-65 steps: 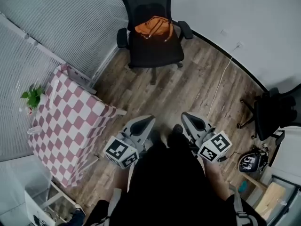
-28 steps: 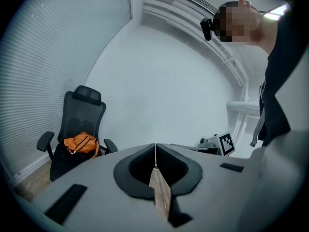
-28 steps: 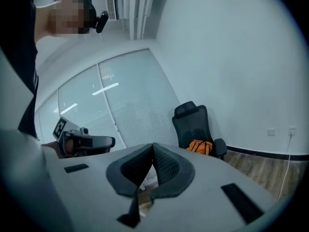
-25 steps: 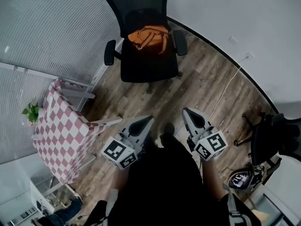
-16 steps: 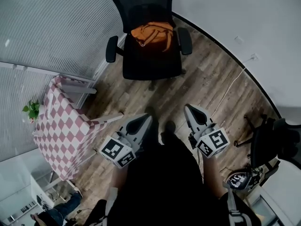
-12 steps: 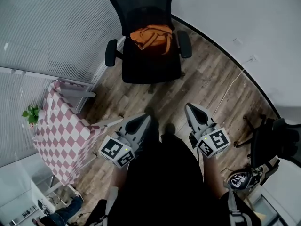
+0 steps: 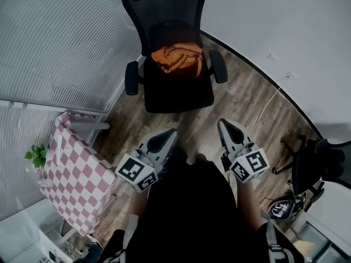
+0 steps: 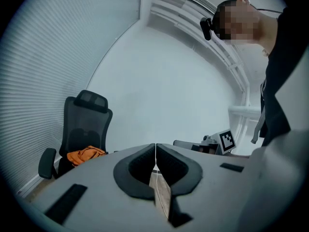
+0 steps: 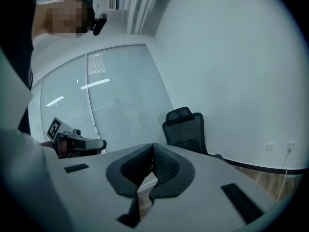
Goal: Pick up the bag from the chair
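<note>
An orange bag (image 7: 176, 58) lies crumpled at the back of the seat of a black office chair (image 7: 178, 89), straight ahead of me on the wood floor. In the left gripper view the same bag (image 8: 86, 155) shows low at the left on the chair (image 8: 82, 129). My left gripper (image 7: 171, 131) is shut and empty, well short of the chair's front edge. My right gripper (image 7: 220, 121) is shut too, with nothing in it. The right gripper view shows the chair (image 9: 186, 129) but the bag is hidden.
A table with a pink checked cloth (image 7: 74, 171) stands at my left, with a small plant (image 7: 36, 156) on it. White blinds (image 7: 66, 43) run along the left wall. A second black chair (image 7: 315, 169) and a floor cable (image 7: 266, 108) are at the right.
The chair with the bag sits closer and lower in the head view. Both grippers have moved forward toward it, still shut.
</note>
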{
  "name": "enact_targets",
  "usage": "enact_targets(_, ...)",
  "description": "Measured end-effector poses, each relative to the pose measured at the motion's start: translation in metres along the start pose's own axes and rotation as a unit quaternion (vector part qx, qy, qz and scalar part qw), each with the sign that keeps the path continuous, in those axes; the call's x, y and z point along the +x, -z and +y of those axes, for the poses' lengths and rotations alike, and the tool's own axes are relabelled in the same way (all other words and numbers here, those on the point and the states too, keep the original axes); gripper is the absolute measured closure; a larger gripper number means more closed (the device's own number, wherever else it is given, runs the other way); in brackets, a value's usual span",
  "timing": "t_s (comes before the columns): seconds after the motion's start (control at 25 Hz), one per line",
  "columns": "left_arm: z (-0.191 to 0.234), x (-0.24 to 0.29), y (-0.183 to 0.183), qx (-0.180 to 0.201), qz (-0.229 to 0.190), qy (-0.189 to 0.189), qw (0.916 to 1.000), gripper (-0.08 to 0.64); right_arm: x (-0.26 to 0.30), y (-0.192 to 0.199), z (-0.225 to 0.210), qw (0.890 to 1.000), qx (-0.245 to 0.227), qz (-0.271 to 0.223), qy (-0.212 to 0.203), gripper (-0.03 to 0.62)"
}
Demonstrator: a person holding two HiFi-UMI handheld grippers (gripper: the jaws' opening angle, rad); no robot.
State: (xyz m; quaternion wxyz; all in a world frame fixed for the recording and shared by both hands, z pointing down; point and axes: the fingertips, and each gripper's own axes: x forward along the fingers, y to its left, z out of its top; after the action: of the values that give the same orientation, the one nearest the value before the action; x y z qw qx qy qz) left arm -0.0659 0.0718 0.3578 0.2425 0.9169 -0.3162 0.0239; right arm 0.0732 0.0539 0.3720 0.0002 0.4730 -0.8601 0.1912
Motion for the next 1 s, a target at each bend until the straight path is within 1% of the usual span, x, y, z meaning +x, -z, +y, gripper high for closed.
enact_targets(0.24,0.058,-0.01,-0.016,-0.004,0.004,0.016,0.9999,0.526,0.062,0.008,0.028,1.0,-0.008,0.023,-0.008,0.574)
enact_targets(0.48,0.096,-0.013,-0.018,-0.011,0.008,0.022,0.9997,0.526,0.09,0.016,0.032,0.999,-0.023,0.043,0.009,0.572)
enact_targets(0.68,0.114,-0.002,-0.021,-0.018,0.011,0.02,0.9996,0.526,0.104,0.013,0.013,0.998,-0.029,0.051,0.021,0.572)
enact_targets(0.8,0.118,0.009,-0.03,-0.017,0.006,0.017,0.9997,0.526,0.116,0.011,-0.001,0.998,-0.021,0.054,0.016,0.572)
enact_targets(1.0,0.134,0.041,-0.048,-0.016,0.002,-0.012,0.9998,0.526,0.148,-0.002,-0.04,0.998,-0.015,0.059,-0.004,0.572)
